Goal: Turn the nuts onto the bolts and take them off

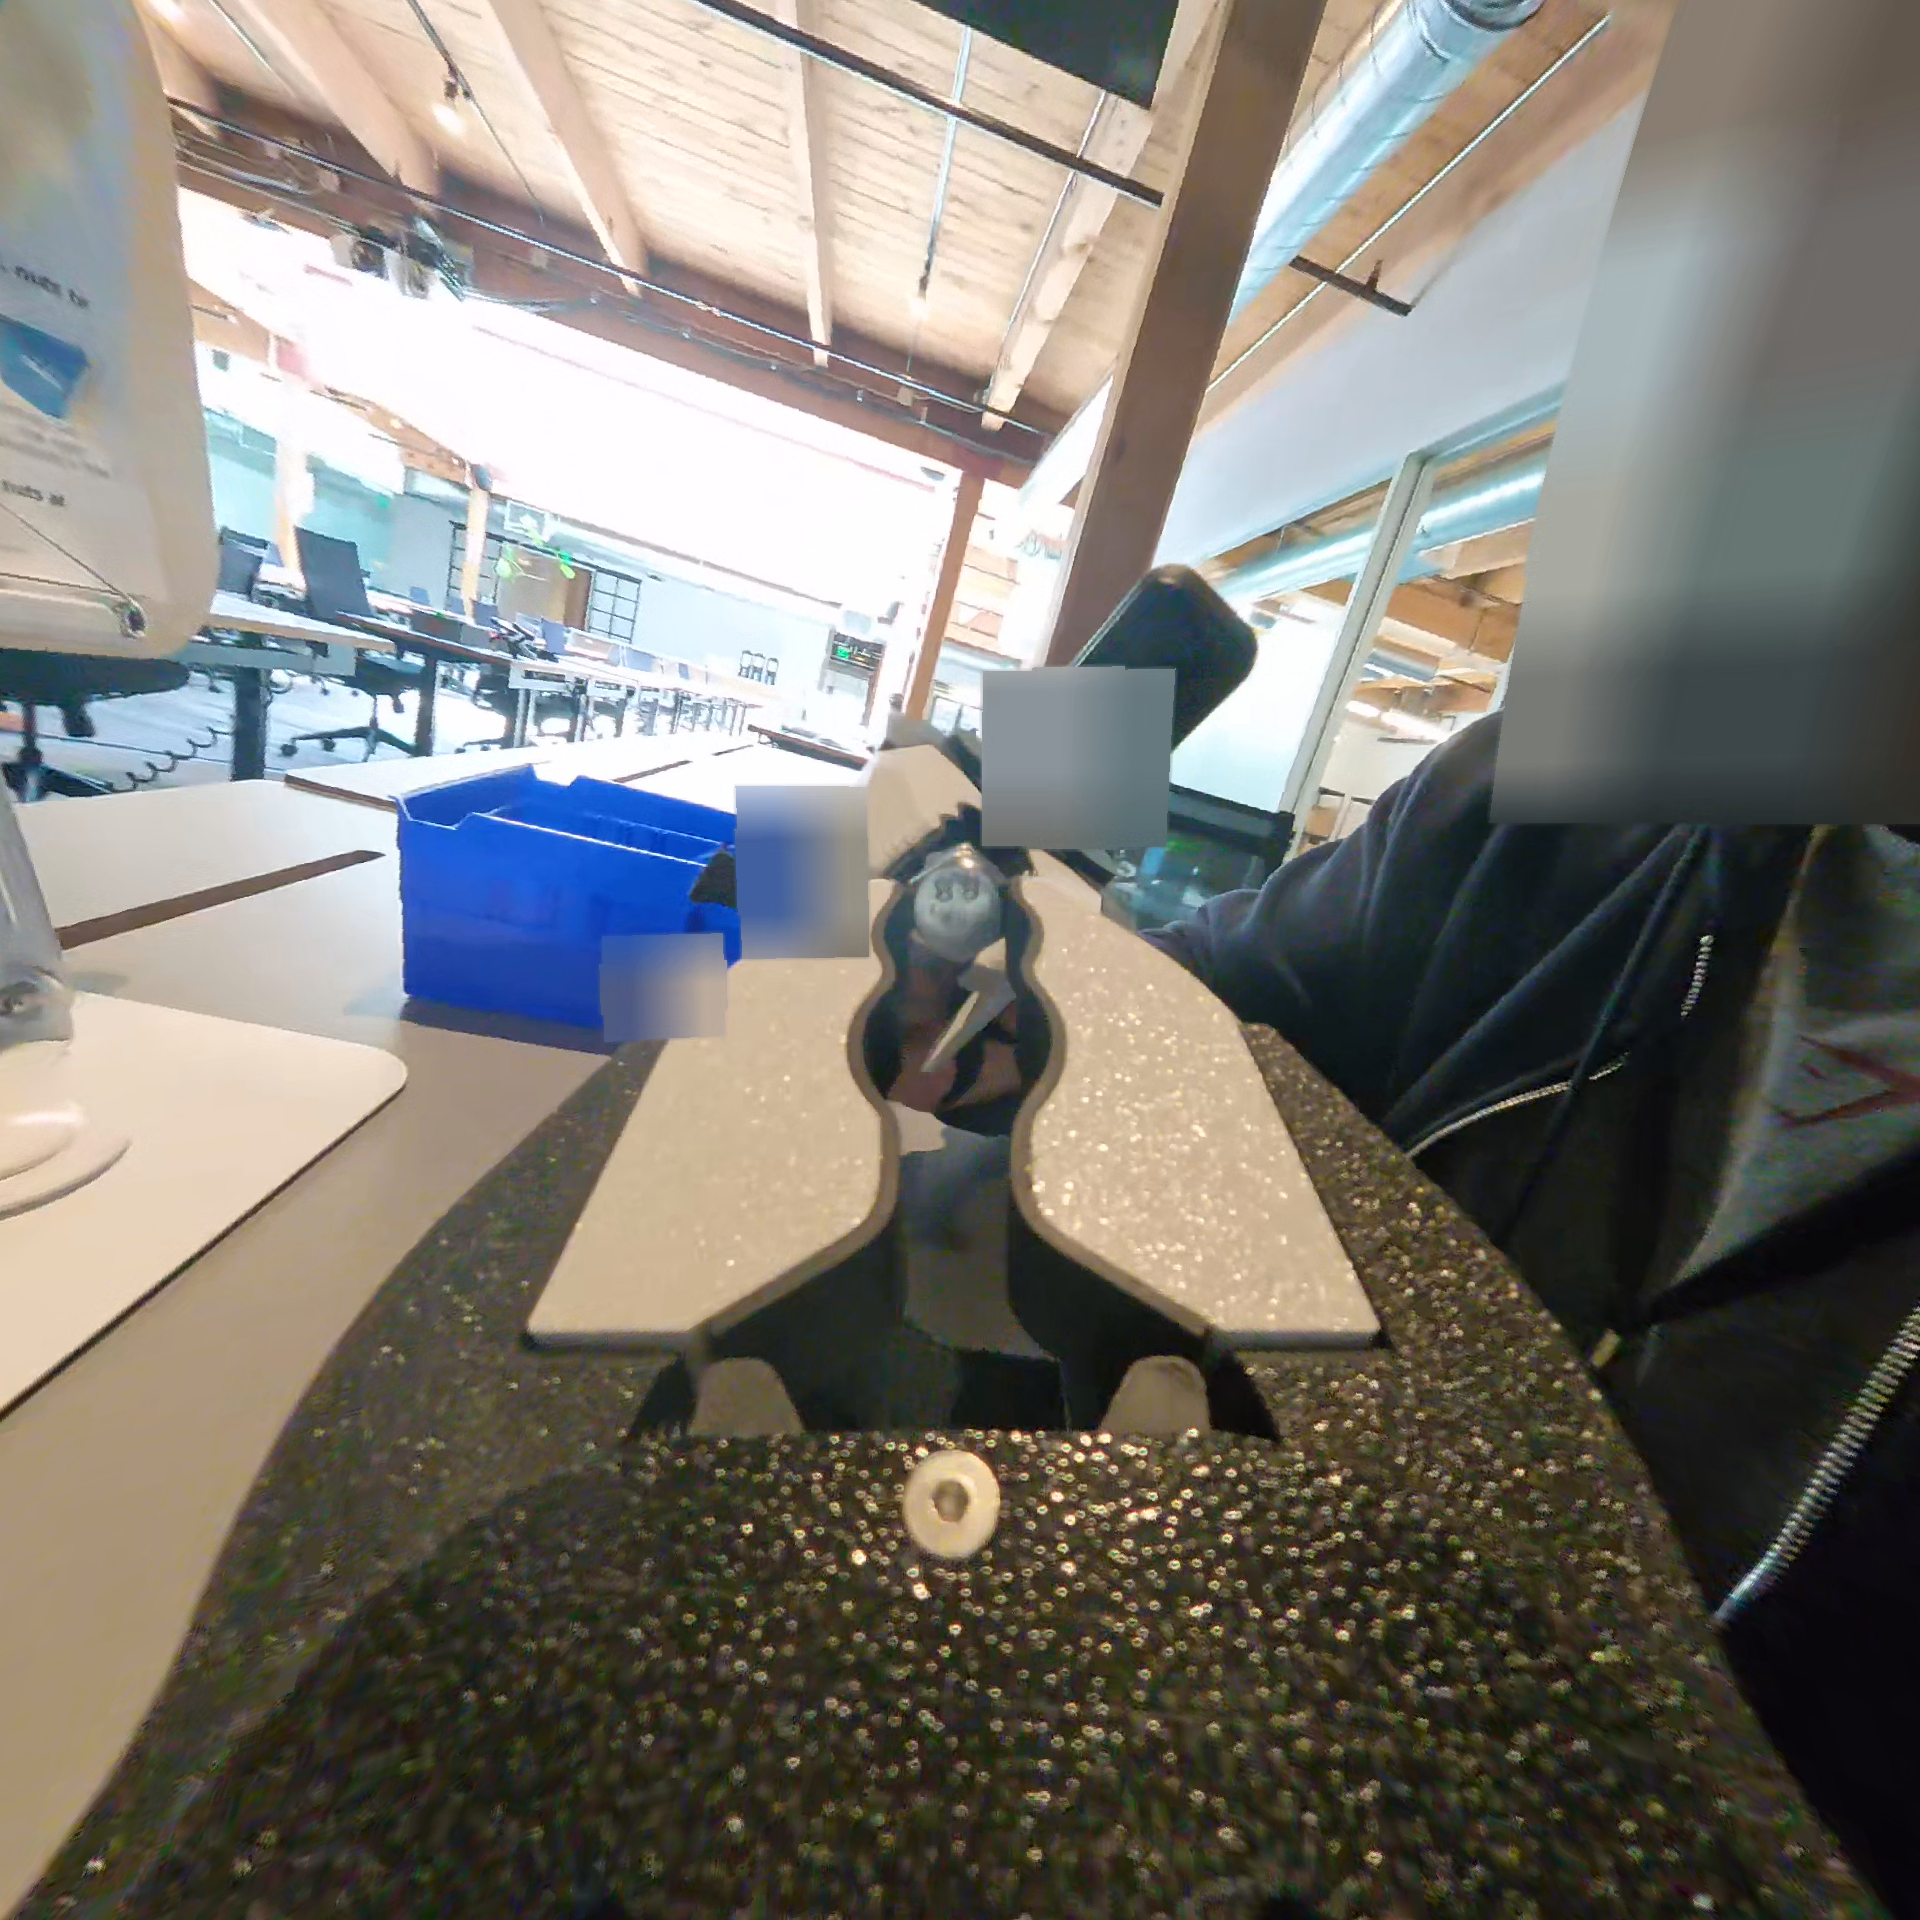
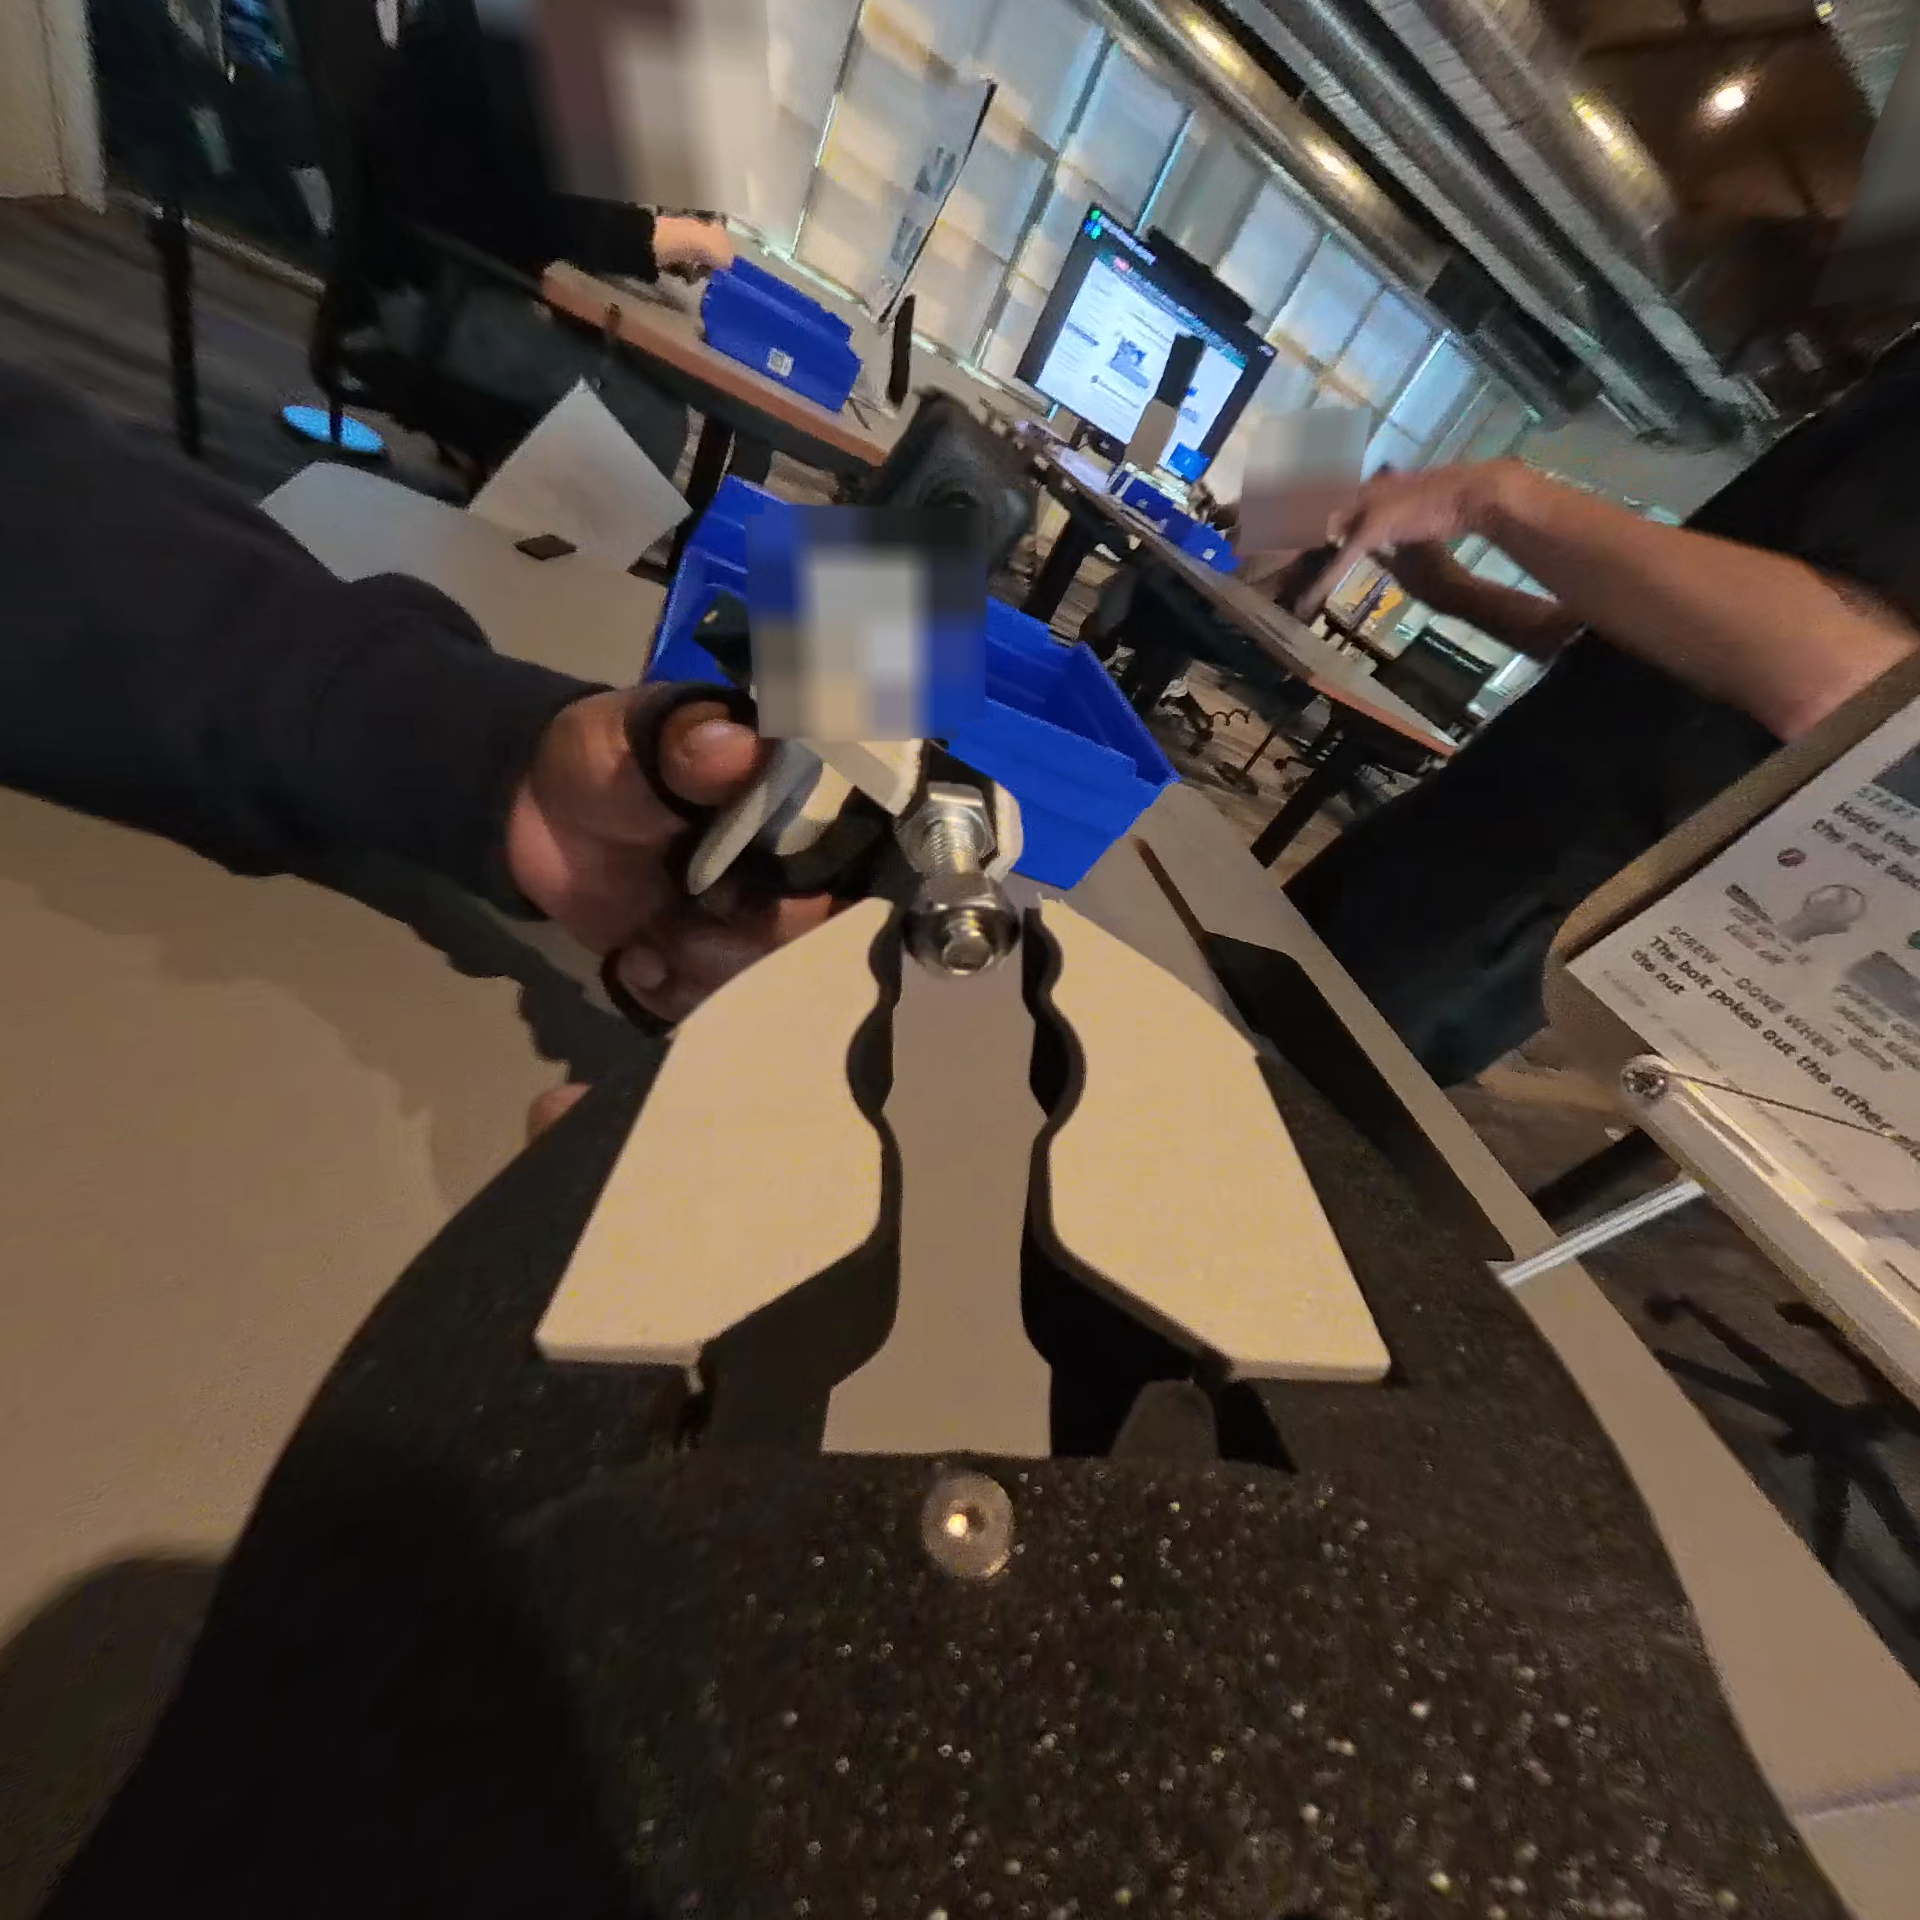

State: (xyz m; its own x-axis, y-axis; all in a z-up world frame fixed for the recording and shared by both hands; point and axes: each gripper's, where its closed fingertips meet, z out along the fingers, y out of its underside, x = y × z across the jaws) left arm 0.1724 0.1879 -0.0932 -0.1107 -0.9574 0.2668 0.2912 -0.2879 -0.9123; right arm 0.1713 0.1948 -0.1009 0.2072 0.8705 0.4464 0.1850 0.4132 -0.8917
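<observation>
My left gripper [image 1: 956, 899] is shut on the head of a silver bolt [image 1: 948, 920] and holds it in the air above the table. In the right wrist view the bolt's threaded shaft [image 2: 951, 831] points toward me. A silver nut [image 2: 961, 928] sits near the shaft's end, and the bolt tip pokes through it. My right gripper [image 2: 961, 935] is shut on the nut. The two grippers face each other tip to tip. A hand [image 2: 613, 831] in a dark sleeve holds the left gripper, whose white fingers [image 2: 753, 821] show beyond the bolt.
A blue bin [image 1: 540, 894] [image 2: 1060, 748] stands on the grey table [image 2: 208, 1039] just behind the grippers. An instruction sheet on a stand [image 1: 94, 312] [image 2: 1766, 987] is beside it. A person in a dark hoodie [image 1: 1558, 1039] is close by. Another person's arm [image 2: 1558, 551] reaches over a farther table. Left and right tips are no more than a few centimetres apart.
</observation>
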